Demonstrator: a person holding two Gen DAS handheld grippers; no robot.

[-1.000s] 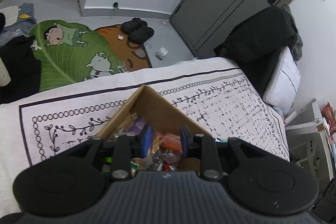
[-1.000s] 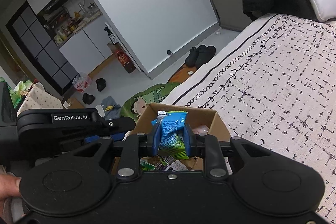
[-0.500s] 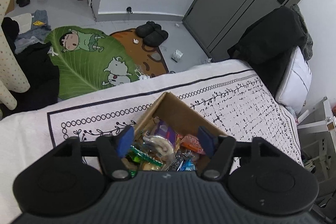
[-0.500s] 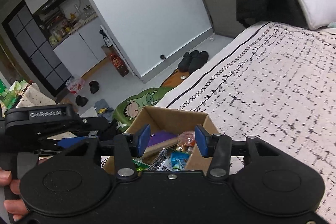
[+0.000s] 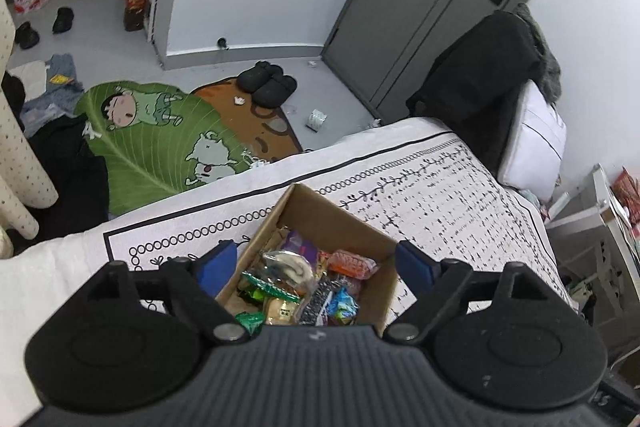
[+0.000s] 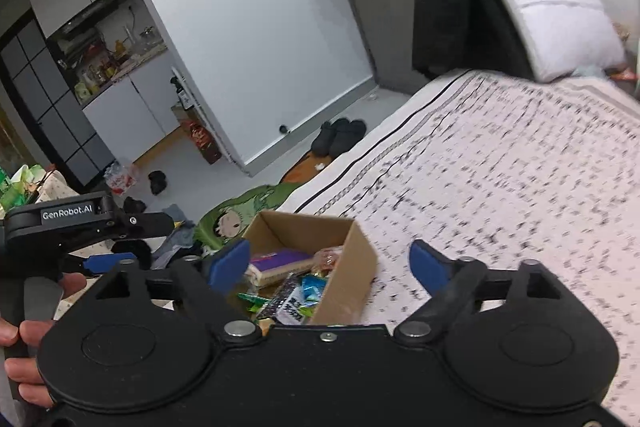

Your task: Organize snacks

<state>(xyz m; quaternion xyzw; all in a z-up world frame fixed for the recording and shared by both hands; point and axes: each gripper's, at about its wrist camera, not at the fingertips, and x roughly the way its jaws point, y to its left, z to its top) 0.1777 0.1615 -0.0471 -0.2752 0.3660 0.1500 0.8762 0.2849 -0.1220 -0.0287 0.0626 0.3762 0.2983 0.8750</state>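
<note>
Both grippers hang over the cardboard box (image 5: 344,227) on the bed (image 5: 460,195), jaws opening wide, nothing pinched. Your left gripper (image 5: 316,265) frames the snacks (image 5: 320,287) straight below. Your right gripper (image 6: 330,267) sits off toward the box's right wall. Box runs away from you. "GenRobot.AI" reads on the left unit; snack labels illegible.
</note>
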